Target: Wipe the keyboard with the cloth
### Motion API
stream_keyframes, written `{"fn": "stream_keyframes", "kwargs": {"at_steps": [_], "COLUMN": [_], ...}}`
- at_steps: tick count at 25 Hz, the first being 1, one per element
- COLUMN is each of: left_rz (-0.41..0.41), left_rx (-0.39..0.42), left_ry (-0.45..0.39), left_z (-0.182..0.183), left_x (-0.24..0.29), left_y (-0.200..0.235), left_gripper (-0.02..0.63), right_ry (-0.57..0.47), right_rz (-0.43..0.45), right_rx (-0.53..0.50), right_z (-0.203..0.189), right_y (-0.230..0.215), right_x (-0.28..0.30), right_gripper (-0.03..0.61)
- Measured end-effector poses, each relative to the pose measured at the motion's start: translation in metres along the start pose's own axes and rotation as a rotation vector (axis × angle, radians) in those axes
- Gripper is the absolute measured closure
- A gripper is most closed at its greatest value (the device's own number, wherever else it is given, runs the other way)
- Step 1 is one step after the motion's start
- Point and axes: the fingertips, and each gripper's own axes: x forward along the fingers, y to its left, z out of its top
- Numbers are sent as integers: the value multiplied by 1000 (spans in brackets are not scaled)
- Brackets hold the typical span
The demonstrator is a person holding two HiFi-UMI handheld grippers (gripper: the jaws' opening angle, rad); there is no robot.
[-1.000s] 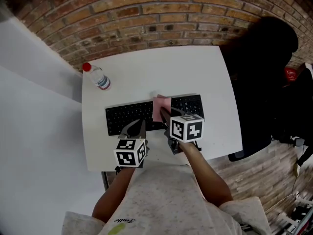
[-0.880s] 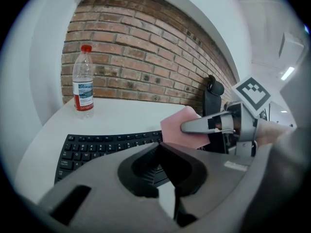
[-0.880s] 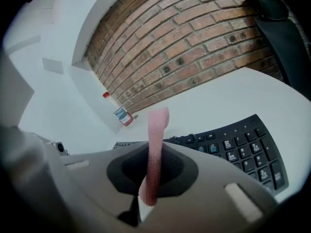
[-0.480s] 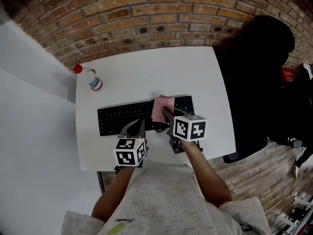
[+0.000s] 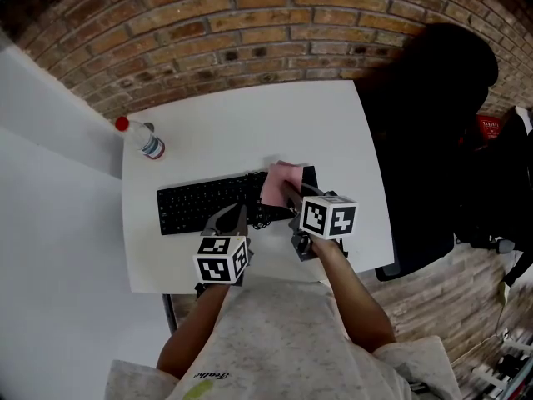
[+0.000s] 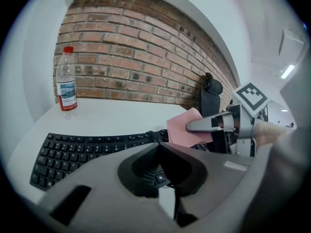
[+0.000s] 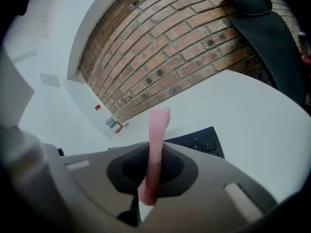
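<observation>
Rightward over the flat black keyboard (image 5: 200, 202) slid the pink fabric cloth (image 5: 283, 180), pinched by the right gripper (image 5: 291, 197). The left gripper (image 5: 240, 215), jaws together and empty, likely steadied it.

pink knitted cloth (image 5: 281, 182), matt black plastic keyboard (image 5: 208, 202), smooth white table (image 5: 250, 132), rough brick wall (image 5: 250, 23)

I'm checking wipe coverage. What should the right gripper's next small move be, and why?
Probably drag the cloth left along the keys: the right gripper pinches it near the right end of the keyboard, and the long left stretch lies uncovered.
</observation>
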Motion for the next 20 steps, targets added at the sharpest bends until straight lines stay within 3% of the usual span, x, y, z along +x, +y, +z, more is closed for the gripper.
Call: {"fn": "stream_keyframes", "kwargs": {"at_steps": [20], "left_rz": [-18], "left_rx": [8], "left_ry": [13], "left_z": [-6], "left_x": [11], "left_y": [-20], "left_gripper": [621], "right_ry": [-44], "right_rz": [-121], "right_rx": [31], "right_z": [8], "right_y": [-65], "right_x": [-34], "right_gripper": [556]}}
